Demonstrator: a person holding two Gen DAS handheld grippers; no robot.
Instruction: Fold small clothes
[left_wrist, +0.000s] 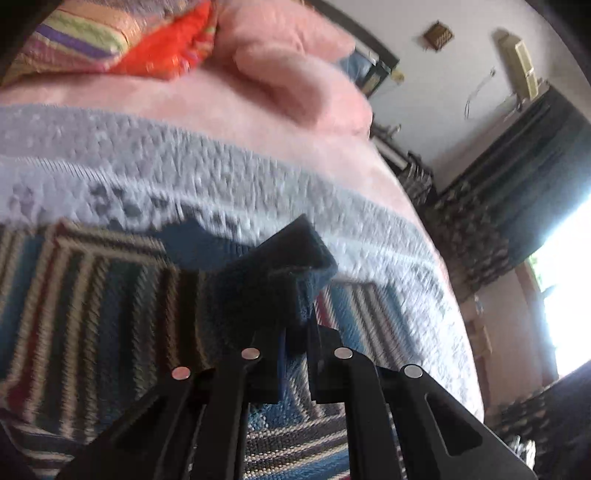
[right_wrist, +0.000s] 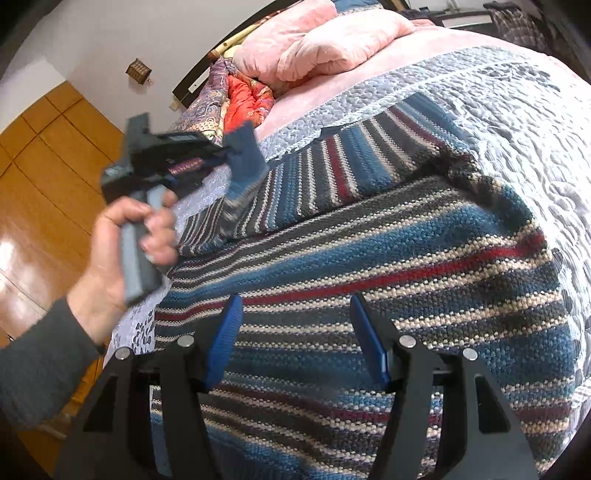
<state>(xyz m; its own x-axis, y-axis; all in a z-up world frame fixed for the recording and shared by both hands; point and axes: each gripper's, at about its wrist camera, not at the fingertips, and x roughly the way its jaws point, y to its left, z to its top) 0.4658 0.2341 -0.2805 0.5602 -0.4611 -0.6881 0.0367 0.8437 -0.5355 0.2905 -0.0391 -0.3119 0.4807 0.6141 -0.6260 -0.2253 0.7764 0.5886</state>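
A striped knit sweater (right_wrist: 388, 258) in blue, red, cream and grey lies spread on the bed. My left gripper (left_wrist: 293, 332) is shut on the sweater's blue cuff (left_wrist: 280, 266), holding it lifted above the striped body (left_wrist: 92, 295). In the right wrist view that left gripper (right_wrist: 225, 151), held by a hand (right_wrist: 110, 251), pulls the sleeve end (right_wrist: 243, 155) up at the left. My right gripper (right_wrist: 295, 339) stands open just above the sweater's lower body, with its blue pads (right_wrist: 223, 343) wide apart and nothing between them.
The bed carries a grey quilted spread (right_wrist: 517, 110) and a pink blanket (right_wrist: 332, 44) bunched near the head, beside a red and patterned quilt (right_wrist: 243, 96). Wooden floor (right_wrist: 33, 221) lies left of the bed. A bright window (left_wrist: 569, 277) and dark furniture (left_wrist: 517, 166) stand on the far side.
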